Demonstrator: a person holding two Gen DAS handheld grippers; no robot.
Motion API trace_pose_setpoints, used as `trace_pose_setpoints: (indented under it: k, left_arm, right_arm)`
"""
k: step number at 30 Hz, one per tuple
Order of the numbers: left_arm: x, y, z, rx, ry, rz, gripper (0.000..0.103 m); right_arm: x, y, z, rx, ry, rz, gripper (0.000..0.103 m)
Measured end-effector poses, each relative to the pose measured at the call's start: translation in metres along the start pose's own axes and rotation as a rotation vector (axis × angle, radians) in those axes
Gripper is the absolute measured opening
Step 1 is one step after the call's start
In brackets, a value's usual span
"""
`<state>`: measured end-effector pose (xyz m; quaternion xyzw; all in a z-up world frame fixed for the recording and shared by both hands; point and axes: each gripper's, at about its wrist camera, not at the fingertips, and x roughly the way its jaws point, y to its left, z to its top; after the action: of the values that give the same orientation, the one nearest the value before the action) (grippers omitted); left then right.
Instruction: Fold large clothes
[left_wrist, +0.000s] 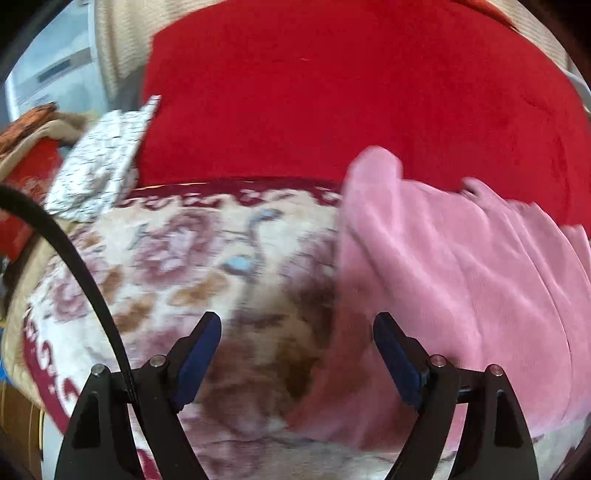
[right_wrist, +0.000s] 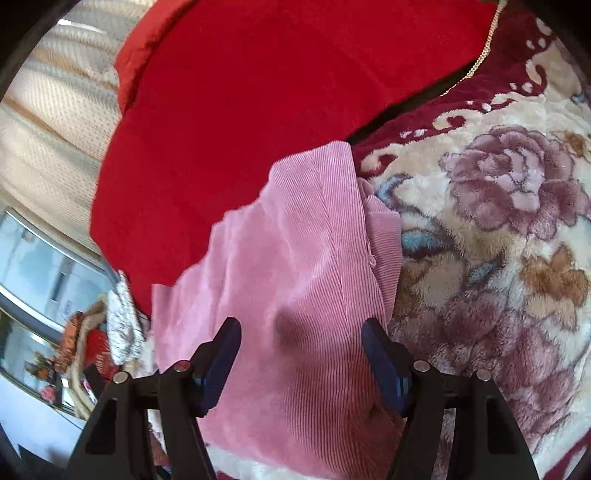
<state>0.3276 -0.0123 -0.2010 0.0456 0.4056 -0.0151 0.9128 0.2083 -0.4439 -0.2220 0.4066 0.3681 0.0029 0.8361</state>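
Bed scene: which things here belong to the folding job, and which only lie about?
For the job:
pink garment
left gripper
right gripper

Lying about:
red blanket
floral blanket
white patterned cloth

Pink against red and roses

Ribbed pink garment; plain red blanket; cream bedspread with mauve roses, maroon border.

L gripper sits low-center of its frame, jaws spread wide, nothing btwn the blue pads. R gripper also low-center, jaws wide apart, pads gripping nothing.
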Motion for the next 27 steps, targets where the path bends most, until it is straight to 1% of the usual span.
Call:
trace_pose_setpoints:
  k: [1,3,5,6,7,8,9,10,11,12,13,14,15,16,18,19,21,22,24,26,27]
  left_arm:
    - [-0.001,0.008,0.000,-0.038,0.012,-0.011,0.086]
    - [-0.005,0.031,-0.002,-0.158,0.051,-0.095,0.086]
    - [-0.010,0.042,-0.007,-0.225,0.057,-0.148,0.085]
    - [-0.014,0.043,-0.010,-0.231,0.052,-0.160,0.084]
    - [-0.018,0.041,-0.015,-0.218,0.048,-0.173,0.075]
    - [-0.020,0.041,-0.017,-0.211,0.054,-0.193,0.066]
    - [-0.020,0.039,-0.022,-0.215,0.077,-0.234,0.048]
    - [-0.019,0.037,-0.027,-0.228,0.100,-0.273,0.041]
    - [-0.018,0.036,-0.031,-0.236,0.113,-0.302,0.041]
    - [-0.018,0.033,-0.035,-0.235,0.120,-0.323,0.041]
    - [-0.018,0.028,-0.039,-0.220,0.122,-0.326,0.041]
    - [-0.020,0.022,-0.043,-0.194,0.107,-0.301,0.041]
    - [-0.021,0.019,-0.044,-0.171,0.093,-0.293,0.046]
    - [-0.022,0.017,-0.044,-0.152,0.090,-0.298,0.054]
    - [-0.023,0.017,-0.042,-0.145,0.080,-0.316,0.064]
    - [-0.020,0.018,-0.040,-0.148,0.061,-0.288,0.065]
    - [-0.014,0.021,-0.037,-0.145,0.060,-0.242,0.065]
    - [-0.010,0.022,-0.036,-0.148,0.068,-0.229,0.065]
    - [-0.007,0.021,-0.035,-0.152,0.064,-0.222,0.065]
    - [-0.010,0.017,-0.035,-0.123,0.041,-0.201,0.065]
    - [-0.013,0.012,-0.034,-0.094,0.019,-0.181,0.065]
  right_arm:
    - [-0.003,0.001,0.000,-0.007,-0.006,0.024,0.072]
    - [-0.009,0.008,-0.002,-0.042,-0.015,0.068,0.072]
    - [-0.011,0.020,-0.004,-0.089,-0.031,0.097,0.072]
    - [-0.010,0.027,-0.006,-0.115,-0.037,0.113,0.072]
    - [-0.009,0.032,-0.009,-0.135,-0.039,0.121,0.071]
    - [-0.007,0.037,-0.011,-0.153,-0.039,0.120,0.067]
    - [-0.003,0.044,-0.014,-0.175,-0.034,0.109,0.062]
    - [0.003,0.050,-0.016,-0.195,-0.023,0.092,0.048]
    - [0.010,0.055,-0.019,-0.215,-0.005,0.069,0.041]
    - [0.018,0.058,-0.021,-0.225,0.014,0.046,0.041]
    - [0.025,0.059,-0.024,-0.227,0.033,0.026,0.041]
    - [0.032,0.060,-0.026,-0.226,0.052,0.002,0.040]
    - [0.041,0.059,-0.029,-0.223,0.076,-0.037,0.039]
    - [0.044,0.058,-0.029,-0.210,0.086,-0.040,0.039]
    - [0.043,0.055,-0.026,-0.181,0.084,-0.016,0.041]
    - [0.041,0.054,-0.024,-0.166,0.085,-0.002,0.041]
    - [0.036,0.050,-0.022,-0.132,0.069,0.039,0.049]
    - [0.032,0.049,-0.021,-0.109,0.056,0.078,0.056]
    - [0.028,0.050,-0.021,-0.105,0.033,0.115,0.058]
    - [0.027,0.054,-0.023,-0.136,0.017,0.103,0.058]
    - [0.029,0.054,-0.025,-0.141,0.031,0.089,0.058]
